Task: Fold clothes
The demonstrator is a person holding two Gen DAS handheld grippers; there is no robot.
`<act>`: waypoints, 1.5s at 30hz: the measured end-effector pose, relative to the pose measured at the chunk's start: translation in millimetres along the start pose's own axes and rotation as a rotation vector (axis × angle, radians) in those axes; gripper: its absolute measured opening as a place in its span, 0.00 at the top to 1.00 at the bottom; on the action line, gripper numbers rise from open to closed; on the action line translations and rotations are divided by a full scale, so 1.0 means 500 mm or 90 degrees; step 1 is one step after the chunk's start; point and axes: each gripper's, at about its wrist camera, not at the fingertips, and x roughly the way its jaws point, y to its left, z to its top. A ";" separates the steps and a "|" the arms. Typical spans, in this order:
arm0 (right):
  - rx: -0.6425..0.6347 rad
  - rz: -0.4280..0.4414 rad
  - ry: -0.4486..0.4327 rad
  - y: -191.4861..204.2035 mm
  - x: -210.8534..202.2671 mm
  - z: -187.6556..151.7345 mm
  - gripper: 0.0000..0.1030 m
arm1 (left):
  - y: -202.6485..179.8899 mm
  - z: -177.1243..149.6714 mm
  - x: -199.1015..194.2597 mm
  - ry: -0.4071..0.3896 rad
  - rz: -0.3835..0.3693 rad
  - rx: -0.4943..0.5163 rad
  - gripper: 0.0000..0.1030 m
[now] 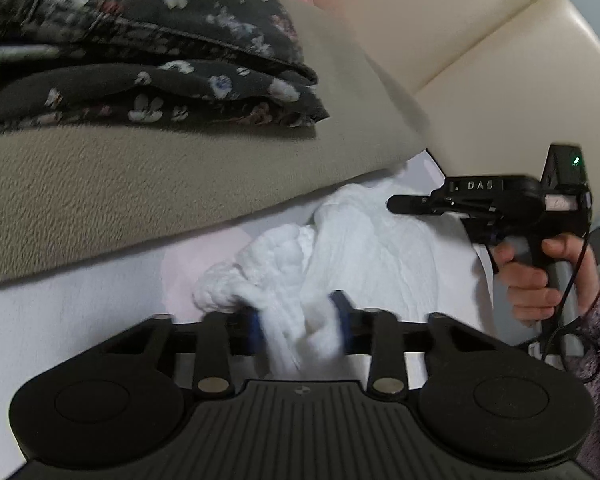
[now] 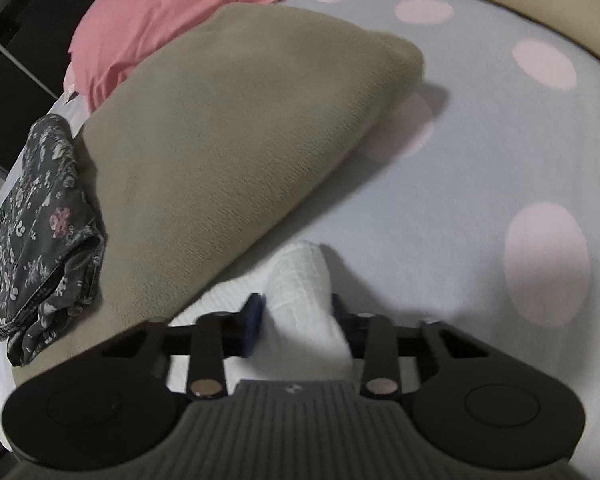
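Observation:
A crumpled white garment (image 1: 340,248) lies on the pale dotted bedsheet (image 1: 80,320) beside a folded beige blanket (image 1: 140,172). My left gripper (image 1: 299,322) is shut on a bunched edge of the white garment. In the left wrist view the right gripper (image 1: 396,203) reaches over the garment's far side, held by a hand. In the right wrist view my right gripper (image 2: 298,322) is shut on another white fold (image 2: 300,280) of the same garment, next to the beige blanket (image 2: 228,160).
A folded dark floral garment (image 1: 148,64) rests on the beige blanket, also in the right wrist view (image 2: 44,208). A pink garment (image 2: 160,16) lies behind it. A cream padded headboard (image 1: 480,40) borders the bed. The dotted sheet (image 2: 480,140) spreads to the right.

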 end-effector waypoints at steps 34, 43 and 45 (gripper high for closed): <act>-0.169 -0.091 -0.104 0.000 -0.235 -0.116 0.52 | -0.074 -0.088 -0.181 -0.065 0.094 0.112 0.72; -0.082 -0.114 -0.095 -0.118 -0.333 -0.288 0.46 | -0.143 -0.201 -0.173 0.014 0.020 0.062 0.59; -0.047 -0.118 -0.097 -0.148 -0.339 -0.322 0.45 | -0.151 -0.230 -0.159 0.036 0.011 0.041 0.59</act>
